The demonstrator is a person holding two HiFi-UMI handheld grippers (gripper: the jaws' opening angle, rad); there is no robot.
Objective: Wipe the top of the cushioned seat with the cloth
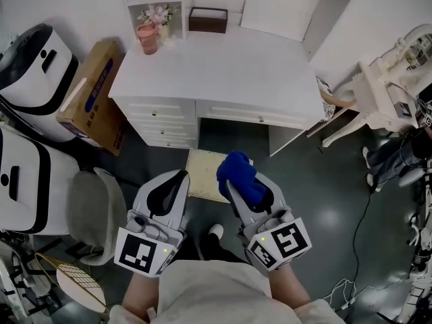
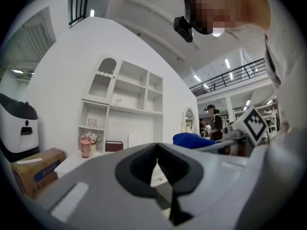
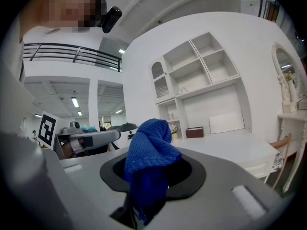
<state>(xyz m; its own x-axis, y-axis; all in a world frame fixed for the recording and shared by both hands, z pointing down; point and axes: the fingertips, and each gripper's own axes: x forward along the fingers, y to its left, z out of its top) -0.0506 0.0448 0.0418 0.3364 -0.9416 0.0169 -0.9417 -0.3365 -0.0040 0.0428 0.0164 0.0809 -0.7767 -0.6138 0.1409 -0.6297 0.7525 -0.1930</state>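
Right claw (image 1: 234,183) is clamped on the blue cloth (image 1: 237,174), which bunches up over its tips. Beside it, the left claw (image 1: 177,179) has its jaws together with nothing between them. Below and between the two lies the cushioned seat (image 1: 202,175), at about 11 o'clock from the cloth and apart from it, its near edge hidden by both claws. A white desk (image 1: 223,73) stands at 12 o'clock just beyond the seat. A cardboard box (image 1: 94,93) leans at 10 o'clock, and a grey chair (image 1: 94,211) sits at 9.

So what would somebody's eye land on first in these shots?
The bright blue cloth, clamped in the right gripper at the centre of the head view, stands out most. Beside it the left gripper is shut and empty. The pale cushioned seat sits just beyond both, in front of the white desk.
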